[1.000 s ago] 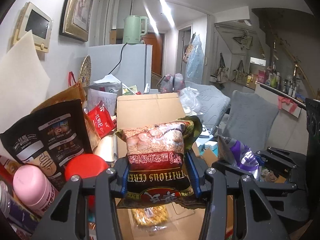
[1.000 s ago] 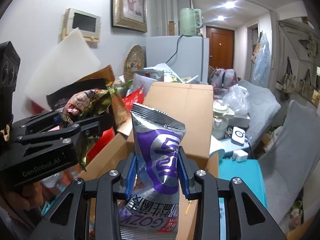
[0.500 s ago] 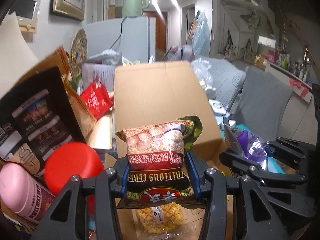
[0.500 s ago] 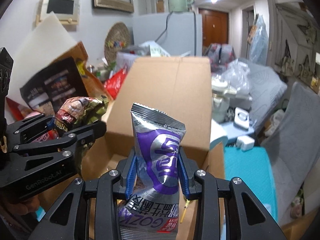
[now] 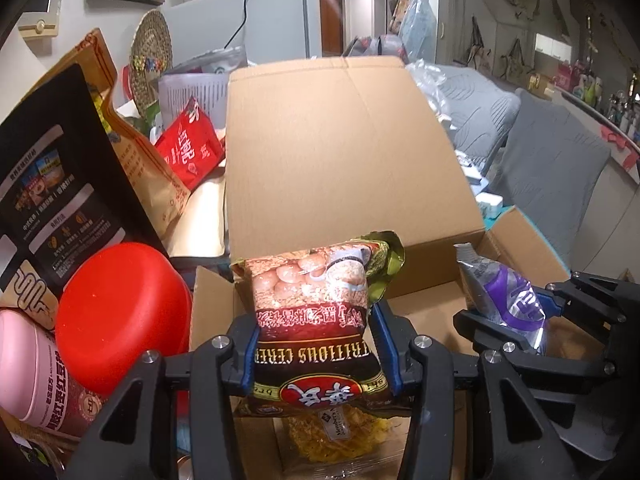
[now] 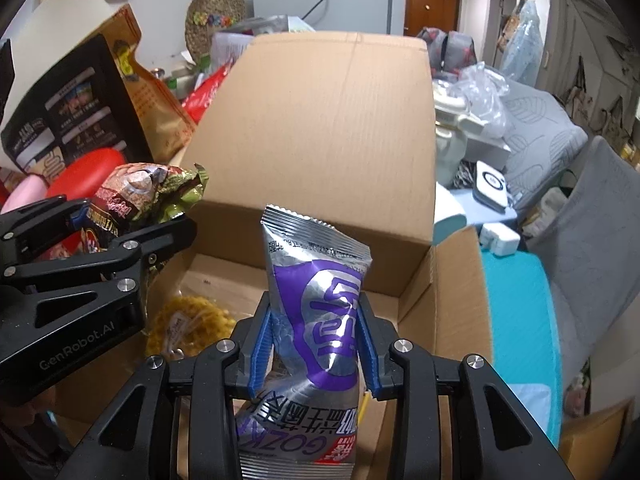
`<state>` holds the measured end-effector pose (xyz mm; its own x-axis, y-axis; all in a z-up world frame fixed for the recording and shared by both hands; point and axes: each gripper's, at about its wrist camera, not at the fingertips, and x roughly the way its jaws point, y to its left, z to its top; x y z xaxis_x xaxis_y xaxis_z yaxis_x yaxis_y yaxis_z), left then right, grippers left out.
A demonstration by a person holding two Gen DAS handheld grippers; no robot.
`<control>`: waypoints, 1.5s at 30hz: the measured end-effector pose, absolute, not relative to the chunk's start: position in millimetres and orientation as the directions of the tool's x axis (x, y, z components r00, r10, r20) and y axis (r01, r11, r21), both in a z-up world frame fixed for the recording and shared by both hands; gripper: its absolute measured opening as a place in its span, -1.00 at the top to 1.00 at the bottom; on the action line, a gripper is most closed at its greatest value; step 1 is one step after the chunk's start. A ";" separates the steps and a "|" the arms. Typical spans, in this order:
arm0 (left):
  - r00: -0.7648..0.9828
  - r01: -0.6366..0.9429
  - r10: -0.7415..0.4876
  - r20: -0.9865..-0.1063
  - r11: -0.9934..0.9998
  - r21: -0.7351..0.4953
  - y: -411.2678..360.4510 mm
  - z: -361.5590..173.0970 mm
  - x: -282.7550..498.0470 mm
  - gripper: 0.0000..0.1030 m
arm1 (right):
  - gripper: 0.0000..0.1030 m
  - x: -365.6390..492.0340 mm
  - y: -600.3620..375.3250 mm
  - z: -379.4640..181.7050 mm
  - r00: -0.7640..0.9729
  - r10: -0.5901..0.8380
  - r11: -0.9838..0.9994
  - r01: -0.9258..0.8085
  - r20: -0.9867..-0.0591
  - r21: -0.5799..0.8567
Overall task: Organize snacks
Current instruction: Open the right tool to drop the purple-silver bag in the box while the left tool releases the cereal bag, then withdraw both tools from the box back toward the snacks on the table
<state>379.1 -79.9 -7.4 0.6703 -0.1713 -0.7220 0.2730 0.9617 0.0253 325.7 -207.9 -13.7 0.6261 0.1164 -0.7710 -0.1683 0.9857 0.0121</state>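
Note:
My left gripper [image 5: 318, 344] is shut on a red and brown cereal bag [image 5: 312, 312], held upright over the near side of an open cardboard box [image 5: 344, 152]. My right gripper [image 6: 316, 344] is shut on a silver and purple snack packet [image 6: 320, 304], also above the box opening. Each gripper shows in the other's view: the right gripper [image 5: 516, 320] at the right with the purple packet [image 5: 504, 292], the left gripper [image 6: 120, 236] at the left with the cereal bag [image 6: 132, 196]. A clear bag of yellow snacks [image 6: 188, 328] lies on the box floor.
Left of the box stand a red lid [image 5: 120, 312], a pink-capped jar [image 5: 28, 364], a black pouch [image 5: 56, 184], a tan bag [image 5: 140, 156] and a red packet [image 5: 188, 152]. The tall back flap [image 6: 328, 128] rises behind. A teal surface [image 6: 516, 320] and grey cushions [image 5: 552, 184] lie right.
Both grippers have sunk and tipped downward toward the box with their packets still held. The box floor and the yellow snack bag have come into view.

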 end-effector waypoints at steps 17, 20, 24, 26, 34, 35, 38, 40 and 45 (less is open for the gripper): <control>0.654 0.188 -0.062 -0.754 0.979 0.082 -77.3 -11.5 377.5 -0.40 | -0.21 324.8 -211.0 -15.7 0.610 0.047 0.994 -0.105 -0.791 -0.022; 0.663 0.189 -0.070 -0.745 0.979 0.076 -76.4 -3.6 370.7 -0.40 | -0.21 318.7 -214.0 -7.9 0.620 0.048 0.995 -0.101 -0.783 -0.019; 0.682 0.188 -0.080 -0.726 0.980 0.068 -74.8 11.5 357.7 -0.40 | -0.21 307.8 -215.9 4.9 0.639 0.053 0.995 -0.098 -0.767 -0.013; 0.694 0.191 -0.087 -0.715 0.979 0.066 -74.1 20.3 350.3 -0.40 | -0.21 299.9 -216.7 13.5 0.653 0.057 0.995 -0.098 -0.756 -0.010; 0.753 0.193 -0.112 -0.648 0.980 0.056 -69.0 63.2 307.1 -0.40 | -0.21 263.5 -214.9 51.3 0.712 0.063 0.994 -0.105 -0.699 -0.017; 0.760 0.193 -0.114 -0.640 0.980 0.055 -68.4 67.8 302.1 -0.40 | -0.21 256.0 -214.1 58.1 0.723 0.063 0.994 -0.105 -0.688 -0.020; 0.778 0.196 -0.125 -0.615 0.979 0.049 -65.6 82.3 283.1 -0.40 | -0.21 239.2 -213.3 73.3 0.744 0.064 0.994 -0.106 -0.665 -0.022; 0.790 0.198 -0.134 -0.599 0.979 0.043 -63.6 91.4 270.2 -0.40 | -0.21 228.8 -212.0 81.3 0.757 0.064 0.994 -0.107 -0.651 -0.026; 0.811 0.201 -0.146 -0.567 0.979 0.036 -57.9 110.0 242.7 -0.40 | -0.21 198.4 -207.8 101.9 0.789 0.062 0.993 -0.109 -0.611 -0.040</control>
